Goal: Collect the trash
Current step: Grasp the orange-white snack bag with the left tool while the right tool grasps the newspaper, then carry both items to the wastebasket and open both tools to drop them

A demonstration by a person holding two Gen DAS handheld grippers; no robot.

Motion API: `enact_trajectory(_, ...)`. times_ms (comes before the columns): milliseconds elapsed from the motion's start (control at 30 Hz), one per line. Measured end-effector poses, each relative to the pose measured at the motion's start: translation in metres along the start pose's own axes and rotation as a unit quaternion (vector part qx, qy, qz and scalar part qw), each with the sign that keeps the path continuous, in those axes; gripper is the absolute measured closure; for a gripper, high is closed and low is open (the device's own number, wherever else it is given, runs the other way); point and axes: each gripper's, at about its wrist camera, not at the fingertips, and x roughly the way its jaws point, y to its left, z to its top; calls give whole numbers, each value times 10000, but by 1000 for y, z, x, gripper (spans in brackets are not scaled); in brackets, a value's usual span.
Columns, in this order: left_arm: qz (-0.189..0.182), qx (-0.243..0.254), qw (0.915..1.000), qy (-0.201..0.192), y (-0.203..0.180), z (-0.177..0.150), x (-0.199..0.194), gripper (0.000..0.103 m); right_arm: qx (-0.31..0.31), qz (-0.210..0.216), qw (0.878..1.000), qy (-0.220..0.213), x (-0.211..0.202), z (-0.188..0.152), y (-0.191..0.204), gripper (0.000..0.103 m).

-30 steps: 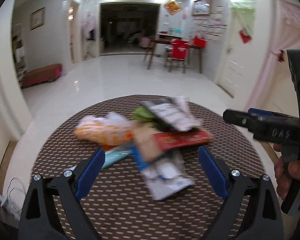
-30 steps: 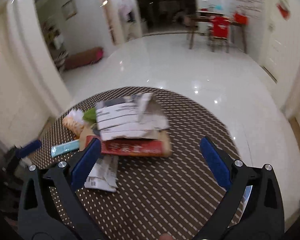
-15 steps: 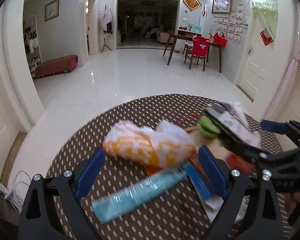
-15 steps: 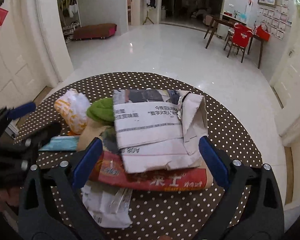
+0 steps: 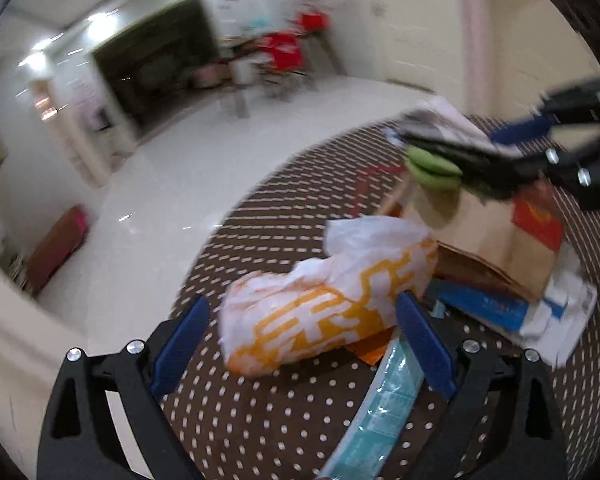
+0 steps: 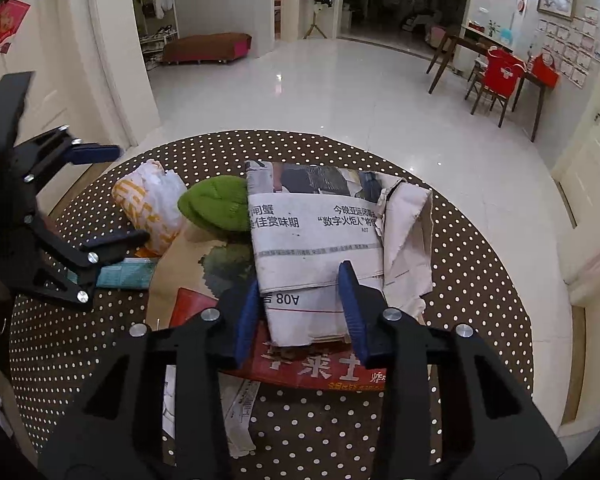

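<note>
"A08" is printed on the folded newspaper (image 6: 316,248), apparently pinched as the right gripper (image 6: 300,312) has just been closing; the left gripper (image 5: 300,336) is held open around an orange-patterned bag (image 5: 328,300).

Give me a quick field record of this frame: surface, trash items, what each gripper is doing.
surface: round table with a brown dotted cloth
trash pile: folded newspaper on top, green cloth beside it, brown paper bag underneath
other trash: orange-and-white wrapper, teal packet
right gripper: jaws have just been closing, pads around the newspaper's near edge
left gripper: open, wrapper between its fingers, no pad pressing visibly
</note>
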Motion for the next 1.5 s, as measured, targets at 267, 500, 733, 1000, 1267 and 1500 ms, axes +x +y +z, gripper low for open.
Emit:
enact_trajectory(267, -514, 341, 9974, 383, 11, 14, 31, 42, 9, 44, 9999, -129, -10, 4, 0, 84)
enact_trajectory(500, -210, -188, 9990, 351, 3, 4, 14, 45, 420, 161, 9981, -431, -38, 2, -32, 90)
enact_trajectory(733, 321, -1479, 9873, 485, 14, 3, -8, 45, 996, 240, 9924, -688, -63, -9, -70, 94)
enact_trajectory(1000, 434, -1900, 9808, 120, -11, 10, -51, 45, 1490, 38, 9869, -619, -78, -29, -106, 94)
enact_trajectory(1267, 341, -1940, 9804, 21, -30, 15, -61, 45, 1740, 178, 9838, -386, -44, -38, -127, 94)
enact_trajectory(1500, 245, -2090, 9772, -273, -38, 32, -80, 45, 2049, 231, 9747, -867, -72, -55, -147, 95)
